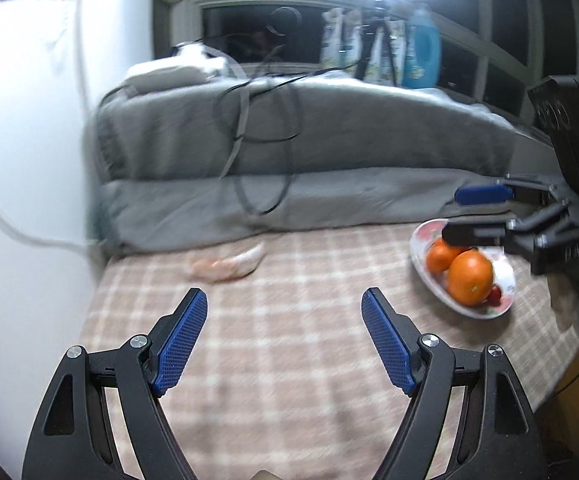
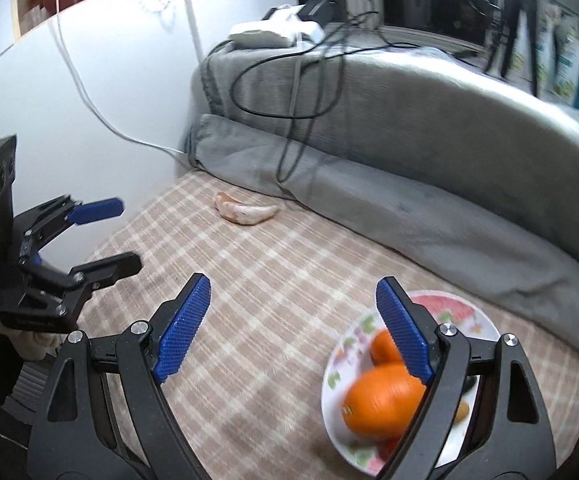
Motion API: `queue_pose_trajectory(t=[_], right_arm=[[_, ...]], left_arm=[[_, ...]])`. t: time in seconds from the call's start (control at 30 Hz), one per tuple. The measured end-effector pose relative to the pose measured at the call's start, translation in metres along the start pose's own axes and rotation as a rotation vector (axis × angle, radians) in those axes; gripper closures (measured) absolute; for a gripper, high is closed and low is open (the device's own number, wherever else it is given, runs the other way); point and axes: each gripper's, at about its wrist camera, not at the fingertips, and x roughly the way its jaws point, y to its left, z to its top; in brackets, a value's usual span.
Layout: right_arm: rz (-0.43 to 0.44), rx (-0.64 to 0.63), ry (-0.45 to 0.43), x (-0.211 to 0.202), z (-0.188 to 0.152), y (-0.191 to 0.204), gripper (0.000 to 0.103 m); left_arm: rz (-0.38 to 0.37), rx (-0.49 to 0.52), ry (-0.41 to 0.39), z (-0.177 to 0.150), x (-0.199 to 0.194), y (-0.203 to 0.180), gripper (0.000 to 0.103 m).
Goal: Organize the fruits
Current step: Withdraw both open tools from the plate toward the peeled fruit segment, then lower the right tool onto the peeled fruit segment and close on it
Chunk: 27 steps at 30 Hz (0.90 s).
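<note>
I am looking over a checked cloth (image 1: 289, 344) backed by a grey blanket (image 1: 329, 136). The pale peeled fruit piece (image 2: 245, 210) is lying flat near the blanket, its long axis running across the cloth, well apart from the plate (image 1: 423, 268). The plate is carrying two oranges (image 1: 469, 278), the larger with its stem end facing me. My left tool (image 1: 283, 300) is hovering level, fingers spread apart; my right tool (image 2: 293, 288) is hanging beside the plate, fingers apart and gripping nothing.
</note>
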Motion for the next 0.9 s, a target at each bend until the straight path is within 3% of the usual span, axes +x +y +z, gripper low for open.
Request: queue_pose_trajectory(t=[0.3, 0.47, 0.6, 0.8, 0.9], right_arm=[[0.089, -0.173, 0.064, 0.051, 0.038, 0.04, 0.017], [0.119, -0.292, 0.127, 0.091, 0.057, 0.07, 0.03], [0.123, -0.371, 0.186, 0.126, 0.067, 0.087, 0.047], [0.103, -0.448, 0.28, 0.179, 0.076, 0.098, 0.057], [0.092, -0.473, 0.307, 0.199, 0.079, 0.098, 0.057]], left_arm=[[0.098, -0.089, 0.037, -0.034, -0.009, 0.044, 0.023], [0.119, -0.102, 0.036, -0.046, -0.015, 0.054, 0.023], [0.124, -0.112, 0.031, -0.051, -0.02, 0.06, 0.023], [0.117, -0.142, 0.032, -0.055, -0.022, 0.07, 0.023], [0.112, -0.161, 0.034, -0.057, -0.02, 0.076, 0.023]])
